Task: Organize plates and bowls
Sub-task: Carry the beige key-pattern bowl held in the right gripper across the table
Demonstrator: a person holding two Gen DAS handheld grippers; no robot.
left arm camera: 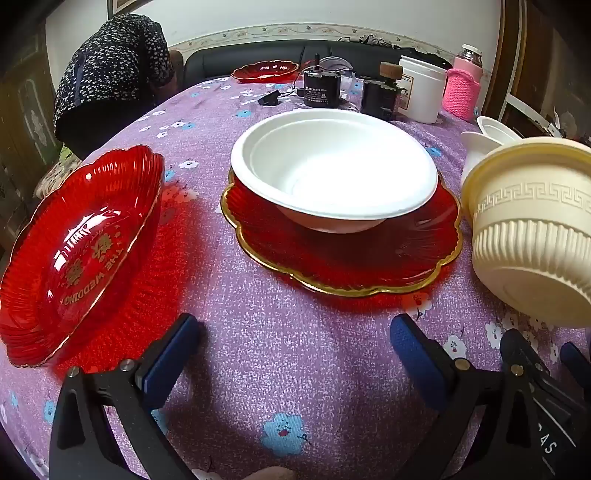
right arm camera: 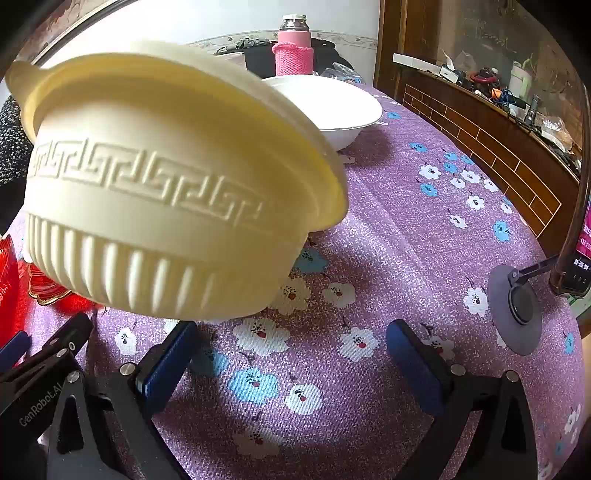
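Cream bowl (right arm camera: 166, 192) tilted above right gripper's (right arm camera: 291, 354) parted jaws

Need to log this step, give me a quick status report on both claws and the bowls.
Left claw open, empty. Right claw open; cream bowl tilted in front, grip unclear. White bowl sits on red plate. Second red plate tilted at left.

I log: white wall (left arm camera: 332, 14) with patterned border; dark sofa (left arm camera: 258, 59); wooden cabinet (right arm camera: 480, 122), cluttered; purple floral tablecloth (right arm camera: 406, 221).
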